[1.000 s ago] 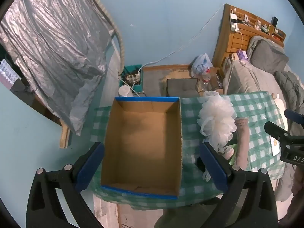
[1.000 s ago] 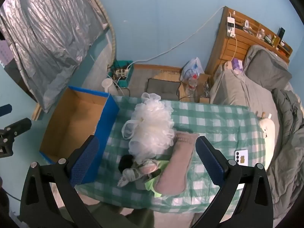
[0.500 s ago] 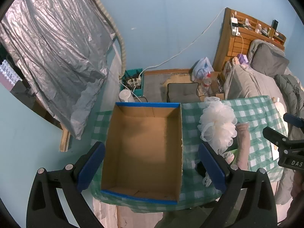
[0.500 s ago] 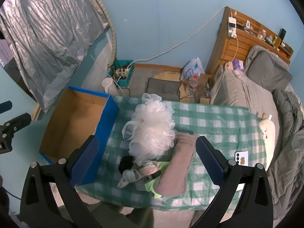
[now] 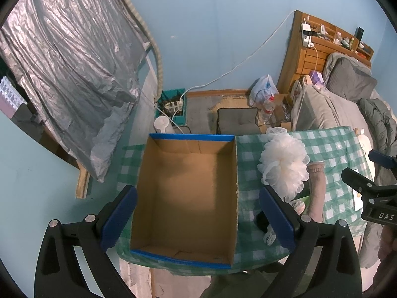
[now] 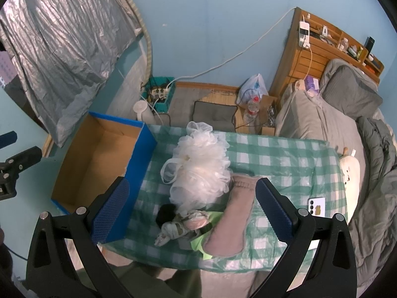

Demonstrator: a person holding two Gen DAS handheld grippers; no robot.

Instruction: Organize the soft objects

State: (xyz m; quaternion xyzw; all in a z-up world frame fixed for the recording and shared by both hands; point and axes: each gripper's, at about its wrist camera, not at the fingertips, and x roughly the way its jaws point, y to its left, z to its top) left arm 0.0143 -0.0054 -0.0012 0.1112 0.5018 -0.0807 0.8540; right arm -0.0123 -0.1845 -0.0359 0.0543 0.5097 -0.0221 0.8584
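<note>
Two blue-padded fingers of the left gripper (image 5: 197, 214) stand wide apart, holding nothing, above the empty cardboard box (image 5: 186, 196) on the checked worktop (image 5: 248, 173); the white bath pouf (image 5: 285, 166) lies just right of the box.

From the right wrist, the right gripper (image 6: 189, 209) also gapes wide and empty over the pouf (image 6: 201, 171), a pink sock (image 6: 233, 221), a green cloth (image 6: 199, 242) and small socks (image 6: 173, 231), heaped together near the worktop's front edge.

The only readable lettering is "DAS" in white capitals on the black body of the right gripper (image 5: 379, 171), seen at the right edge of the left wrist view, where the frame cuts the word off. Labels on the bottle (image 6: 252, 109) and the headboard shelf items are too small to read.
</note>
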